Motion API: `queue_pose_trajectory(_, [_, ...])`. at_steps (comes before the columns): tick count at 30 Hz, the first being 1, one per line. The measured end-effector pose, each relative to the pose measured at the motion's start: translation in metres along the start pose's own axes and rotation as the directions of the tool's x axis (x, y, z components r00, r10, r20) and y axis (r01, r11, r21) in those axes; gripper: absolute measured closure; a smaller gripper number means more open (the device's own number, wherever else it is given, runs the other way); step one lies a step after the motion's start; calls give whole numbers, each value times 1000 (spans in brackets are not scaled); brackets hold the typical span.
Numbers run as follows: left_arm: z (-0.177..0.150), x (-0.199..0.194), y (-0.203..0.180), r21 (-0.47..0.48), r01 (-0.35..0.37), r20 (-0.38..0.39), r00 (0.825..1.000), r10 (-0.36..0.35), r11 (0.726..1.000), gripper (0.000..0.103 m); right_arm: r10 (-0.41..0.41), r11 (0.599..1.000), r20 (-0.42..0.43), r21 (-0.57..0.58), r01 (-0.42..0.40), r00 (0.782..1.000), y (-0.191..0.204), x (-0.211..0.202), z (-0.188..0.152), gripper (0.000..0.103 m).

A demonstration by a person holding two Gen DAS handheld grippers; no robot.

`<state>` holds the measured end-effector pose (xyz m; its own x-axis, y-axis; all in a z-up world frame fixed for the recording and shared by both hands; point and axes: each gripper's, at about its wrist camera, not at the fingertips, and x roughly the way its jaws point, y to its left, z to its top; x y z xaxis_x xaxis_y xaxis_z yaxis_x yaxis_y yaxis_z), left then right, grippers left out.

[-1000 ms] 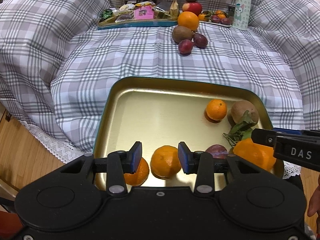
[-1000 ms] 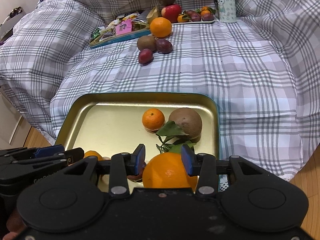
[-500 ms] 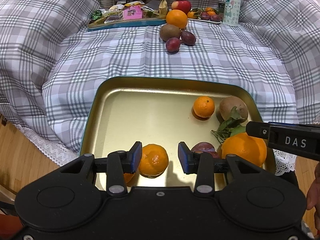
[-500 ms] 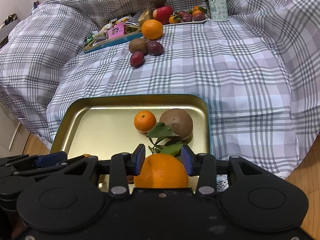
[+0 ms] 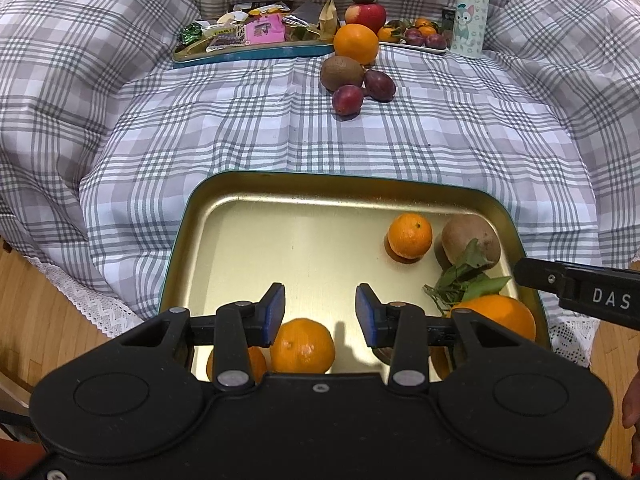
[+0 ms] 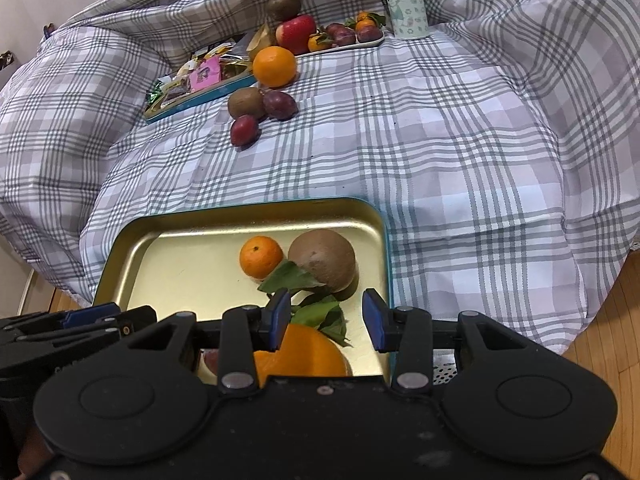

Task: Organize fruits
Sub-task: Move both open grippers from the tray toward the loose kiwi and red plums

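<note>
A gold tray with a teal rim lies on the plaid cloth near me. In it are a small mandarin, a brown kiwi, a leafy big orange and two mandarins at the near edge. My left gripper is open above the near mandarins, holding nothing. My right gripper is open over the big orange, apart from it. The same tray shows in the right wrist view. Loose fruit lies far back: an orange, a kiwi and two plums.
At the back are a teal tray of snack packets, an apple with a kiwi on top, a white plate of small fruit and a patterned bottle. Wooden floor lies beyond the cloth's lace edge.
Both grippers have drawn back and risen from the tray. The left one has let go of the mandarin, the right one of the big orange; both fruits lie in the tray.
</note>
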<state>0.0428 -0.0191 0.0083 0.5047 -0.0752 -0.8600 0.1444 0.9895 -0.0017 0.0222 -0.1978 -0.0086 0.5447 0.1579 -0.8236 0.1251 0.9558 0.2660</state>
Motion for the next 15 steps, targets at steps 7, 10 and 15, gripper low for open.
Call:
queue_pose_trajectory(7, [10, 7, 2, -8, -7, -9, 1000, 7, 1000, 56, -1, 1000, -7, 5, 1, 1000, -1, 5, 8, 60])
queue_pose_trajectory(10, [15, 10, 2, -2, -10, -8, 1000, 10, 1000, 56, 1, 1000, -11, 5, -1, 1000, -1, 8, 12, 60])
queue_pose_trajectory(15, [26, 16, 3, 3, -12, -8, 1000, 12, 1000, 56, 3, 1000, -18, 0, -3, 1000, -1, 14, 22, 60])
